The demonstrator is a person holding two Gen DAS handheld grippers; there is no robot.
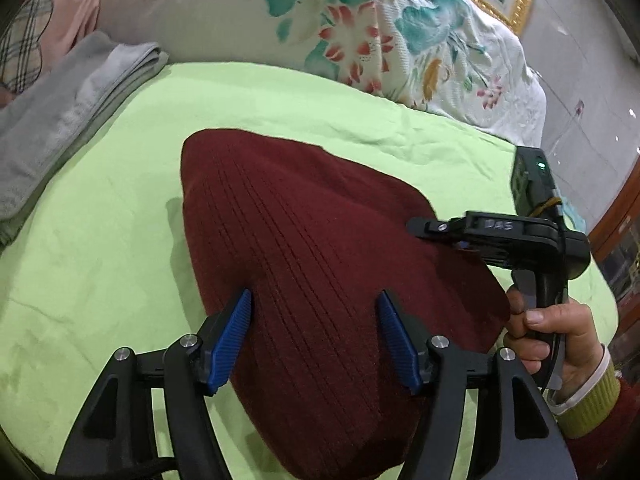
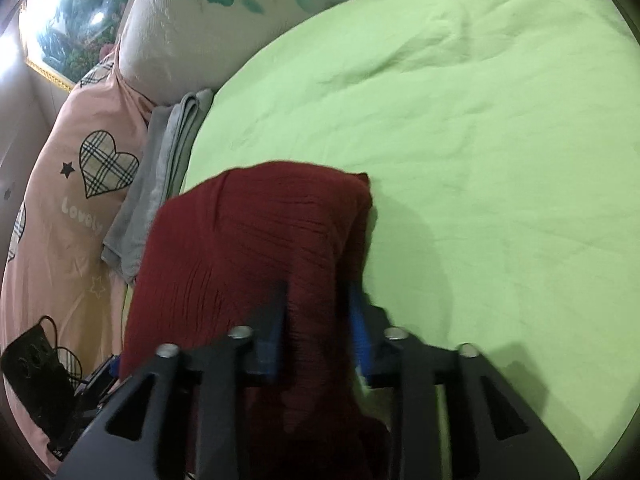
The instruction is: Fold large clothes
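Note:
A dark red knitted garment point(image 1: 312, 248) lies folded on the green bedsheet point(image 1: 100, 248). My left gripper point(image 1: 314, 300) is open, its blue pads on either side of the garment's near part, just above it. My right gripper point(image 2: 318, 292) also shows in the left wrist view point(image 1: 452, 236), at the garment's right edge, held by a hand. In the right wrist view the garment point(image 2: 248, 248) runs between the right gripper's blue pads, which are blurred and partly apart with thick red fabric between them.
A folded grey garment point(image 1: 68, 112) lies at the bed's left, also in the right wrist view point(image 2: 160, 184). A floral quilt point(image 1: 360, 28) is piled behind. A pink heart-print pillow point(image 2: 68, 200) and a black mask point(image 2: 36, 372) lie to the left.

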